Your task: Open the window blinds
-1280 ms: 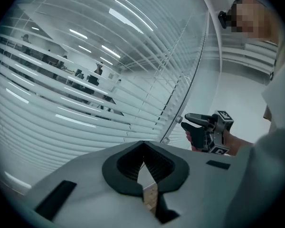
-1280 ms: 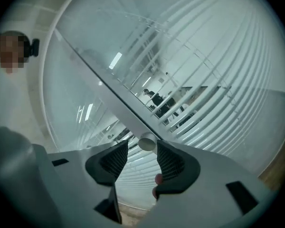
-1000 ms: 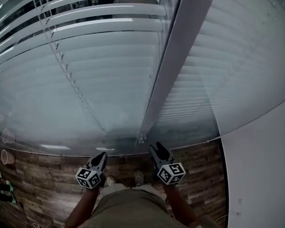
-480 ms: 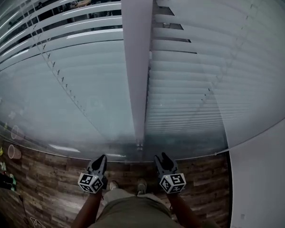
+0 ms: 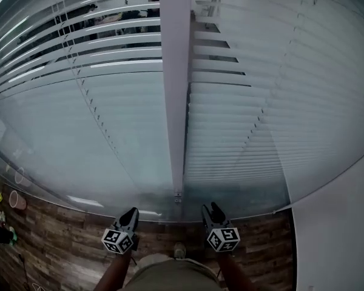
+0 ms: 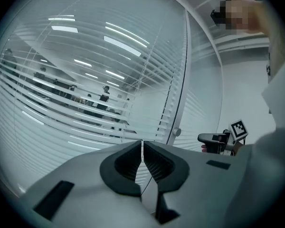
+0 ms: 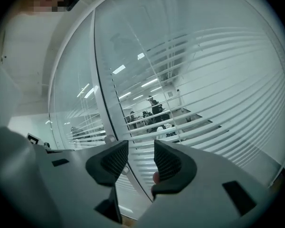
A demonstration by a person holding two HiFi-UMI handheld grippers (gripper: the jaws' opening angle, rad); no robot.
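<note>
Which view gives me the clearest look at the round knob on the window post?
Left gripper view: the round knob sits unobstructed on the window post. The right gripper view shows it at a jaw's edge; the head view shows only a tiny fitting low on the post.

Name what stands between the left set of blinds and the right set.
A white upright frame post separates the left blinds from the right blinds; the head view shows it.

Wood-plank floor (image 5: 67, 247), cup (image 5: 16, 200) at left
</note>
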